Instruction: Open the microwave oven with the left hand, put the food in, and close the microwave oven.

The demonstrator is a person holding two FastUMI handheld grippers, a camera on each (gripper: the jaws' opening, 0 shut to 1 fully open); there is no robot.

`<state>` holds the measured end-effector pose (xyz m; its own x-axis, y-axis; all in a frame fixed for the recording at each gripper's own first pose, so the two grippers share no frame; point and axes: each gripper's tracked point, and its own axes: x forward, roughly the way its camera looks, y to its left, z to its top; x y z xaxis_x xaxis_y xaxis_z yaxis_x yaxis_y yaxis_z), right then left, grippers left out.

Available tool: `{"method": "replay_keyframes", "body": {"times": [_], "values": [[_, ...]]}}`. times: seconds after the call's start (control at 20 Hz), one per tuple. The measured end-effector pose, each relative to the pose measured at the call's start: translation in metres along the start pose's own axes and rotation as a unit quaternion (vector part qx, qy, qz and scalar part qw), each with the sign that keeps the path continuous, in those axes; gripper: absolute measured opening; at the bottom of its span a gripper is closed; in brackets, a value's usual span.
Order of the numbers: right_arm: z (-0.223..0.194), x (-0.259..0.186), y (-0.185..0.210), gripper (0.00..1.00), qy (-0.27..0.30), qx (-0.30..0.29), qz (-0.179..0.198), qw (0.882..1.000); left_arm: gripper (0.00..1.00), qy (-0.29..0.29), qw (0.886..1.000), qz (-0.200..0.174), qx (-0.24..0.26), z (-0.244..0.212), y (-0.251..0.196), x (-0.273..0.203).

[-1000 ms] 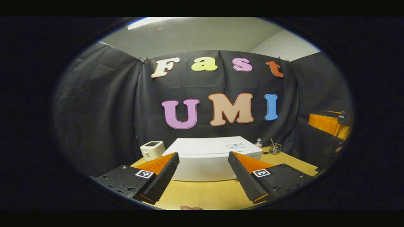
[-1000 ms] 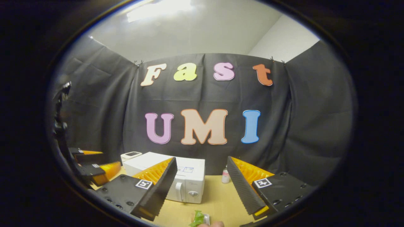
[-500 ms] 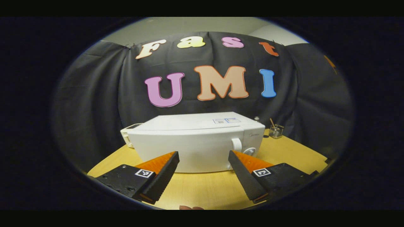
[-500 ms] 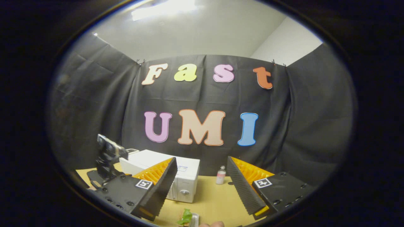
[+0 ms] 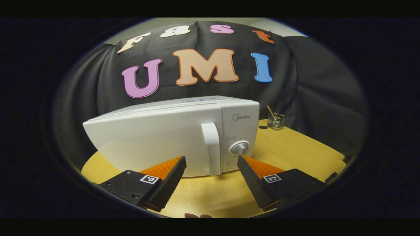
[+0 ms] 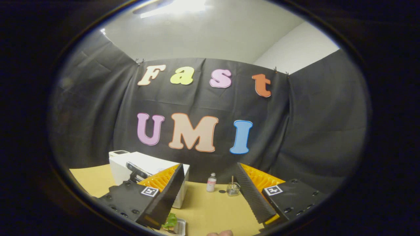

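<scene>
A white microwave oven stands shut on the wooden table. Its vertical door handle and a round dial face me in the left gripper view. My left gripper is open a short way in front of the handle, its fingers either side of it and apart from it. In the right gripper view the microwave stands farther off at the left, partly behind a finger. My right gripper is open and holds nothing. Green food in a small tray lies on the table just below the right gripper's left finger.
A small glass jar with a stick stands on the table right of the microwave; the right gripper view shows that jar beside a small bottle. A white toaster peeks out behind the microwave. Black cloth walls close the booth.
My left gripper has dropped and moved in toward the microwave's front; the handle and dial now face it. The right gripper view has swung right, bringing the jar into sight.
</scene>
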<state>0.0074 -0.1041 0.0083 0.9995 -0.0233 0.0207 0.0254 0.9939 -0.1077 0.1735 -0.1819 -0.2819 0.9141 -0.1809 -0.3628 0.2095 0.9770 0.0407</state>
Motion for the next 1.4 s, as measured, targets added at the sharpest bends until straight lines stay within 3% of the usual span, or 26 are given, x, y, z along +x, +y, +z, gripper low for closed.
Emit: {"method": "replay_keyframes", "body": {"times": [0.15, 0.2, 0.5, 0.6, 0.65, 0.75, 0.8, 0.85, 1.05, 1.25, 1.4], "values": [[-0.005, 0.003, -0.01, 1.0, 0.012, 0.003, -0.009, 1.0, 0.99, 0.007, 1.0, -0.005, -0.004, -0.005, -0.008, 0.013], [-0.005, 0.003, -0.012, 0.96, 0.014, 0.004, -0.009, 1.0, 0.99, 0.009, 1.0, -0.008, -0.008, -0.006, -0.01, 0.016], [-0.014, 0.003, -0.009, 0.96, 0.027, 0.005, -0.004, 1.0, 0.85, 0.009, 1.0, 0.0, -0.02, -0.01, -0.007, 0.026], [-0.018, 0.003, -0.007, 0.96, 0.035, 0.004, 0.002, 0.999, 0.74, 0.005, 1.0, 0.006, -0.016, -0.009, -0.004, 0.029], [-0.019, 0.003, -0.006, 0.97, 0.037, 0.006, 0.006, 0.999, 0.61, 0.005, 1.0, 0.01, -0.015, -0.009, -0.001, 0.028], [-0.017, 0.003, -0.003, 0.97, 0.034, 0.015, 0.013, 0.999, 0.46, 0.005, 1.0, 0.017, -0.017, -0.01, 0.003, 0.031], [-0.016, 0.004, -0.002, 0.97, 0.033, 0.019, 0.015, 0.999, 0.43, 0.007, 1.0, 0.017, -0.022, -0.012, 0.004, 0.029], [-0.017, 0.005, -0.002, 0.96, 0.033, 0.021, 0.015, 0.999, 0.3, 0.003, 1.0, 0.013, -0.025, -0.01, 0.005, 0.03], [-0.021, 0.006, 0.0, 0.96, 0.04, 0.021, 0.017, 0.999, 0.22, 0.008, 0.999, -0.013, -0.052, -0.011, 0.003, 0.03], [-0.028, 0.003, 0.004, 0.97, 0.048, 0.025, 0.023, 0.998, 0.09, 0.017, 0.999, -0.027, -0.042, -0.013, 0.002, 0.029], [-0.029, 0.002, 0.007, 0.97, 0.045, 0.028, 0.027, 0.998, 0.06, 0.032, 0.999, -0.027, -0.033, -0.016, 0.0, 0.023]]}}
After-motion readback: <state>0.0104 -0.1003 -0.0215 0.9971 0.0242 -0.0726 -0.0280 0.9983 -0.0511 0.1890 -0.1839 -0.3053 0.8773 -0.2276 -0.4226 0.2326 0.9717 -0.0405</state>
